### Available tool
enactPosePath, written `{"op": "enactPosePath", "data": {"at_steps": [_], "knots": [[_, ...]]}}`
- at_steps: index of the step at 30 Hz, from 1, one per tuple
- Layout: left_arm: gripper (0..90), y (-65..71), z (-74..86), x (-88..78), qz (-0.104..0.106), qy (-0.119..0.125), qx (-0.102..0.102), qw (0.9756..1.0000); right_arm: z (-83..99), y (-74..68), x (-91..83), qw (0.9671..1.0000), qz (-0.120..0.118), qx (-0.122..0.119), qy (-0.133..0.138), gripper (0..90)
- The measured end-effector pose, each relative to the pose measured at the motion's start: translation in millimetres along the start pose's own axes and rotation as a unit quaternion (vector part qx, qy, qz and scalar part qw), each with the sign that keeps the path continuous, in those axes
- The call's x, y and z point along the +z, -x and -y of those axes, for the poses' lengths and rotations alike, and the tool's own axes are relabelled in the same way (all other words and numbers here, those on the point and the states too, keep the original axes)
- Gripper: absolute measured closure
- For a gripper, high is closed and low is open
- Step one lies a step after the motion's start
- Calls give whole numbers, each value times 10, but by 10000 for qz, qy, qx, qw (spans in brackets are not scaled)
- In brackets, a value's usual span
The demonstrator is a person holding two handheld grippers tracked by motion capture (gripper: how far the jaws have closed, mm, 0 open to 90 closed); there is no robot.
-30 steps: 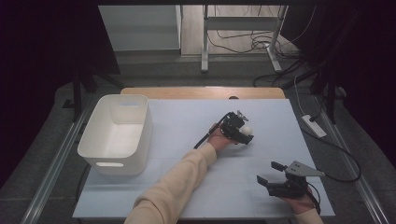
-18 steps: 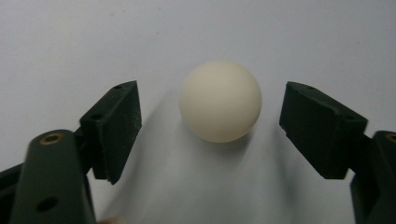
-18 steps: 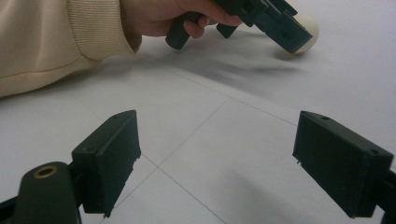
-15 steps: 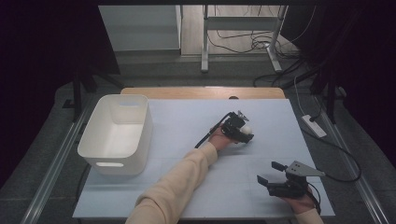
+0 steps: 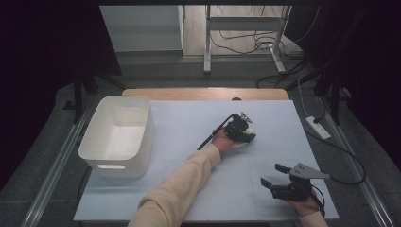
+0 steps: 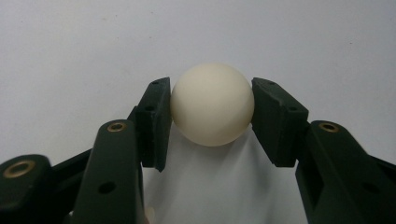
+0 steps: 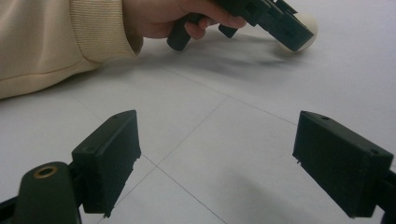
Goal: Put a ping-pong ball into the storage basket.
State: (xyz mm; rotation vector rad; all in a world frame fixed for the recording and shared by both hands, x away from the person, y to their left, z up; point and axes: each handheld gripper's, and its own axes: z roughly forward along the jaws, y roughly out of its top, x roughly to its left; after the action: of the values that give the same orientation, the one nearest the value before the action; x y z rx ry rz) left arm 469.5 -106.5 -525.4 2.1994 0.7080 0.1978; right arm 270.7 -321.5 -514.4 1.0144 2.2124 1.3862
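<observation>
In the left gripper view we see the left gripper (image 6: 212, 105) with both pads pressed on a cream ball (image 6: 212, 103), a contact too small to read in the high view. The ball (image 5: 249, 131) sits mid-table (image 5: 189, 137), with bare surface all around and the white bin (image 5: 118, 135) well apart. Its jaws have just closed onto the ball, while the right gripper (image 7: 217, 161), near the front edge, stands wide open holding nothing.

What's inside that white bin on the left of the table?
The white bin looks empty in the high view: its bare floor and inner walls show. The near wall hides the strip of floor just behind it. The white ball sits between the left gripper pads instead.
</observation>
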Motion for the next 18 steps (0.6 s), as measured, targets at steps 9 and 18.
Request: {"op": "enactPosePath", "data": {"at_steps": [9,18], "knots": [[507,7,-10,-17,11,3,-3,10000,0,-1,0,10000,0,-7,-2,145],[508,16,-32,-63,43,41,-9,10000,2,4,2,10000,-6,4,7,145]]}}
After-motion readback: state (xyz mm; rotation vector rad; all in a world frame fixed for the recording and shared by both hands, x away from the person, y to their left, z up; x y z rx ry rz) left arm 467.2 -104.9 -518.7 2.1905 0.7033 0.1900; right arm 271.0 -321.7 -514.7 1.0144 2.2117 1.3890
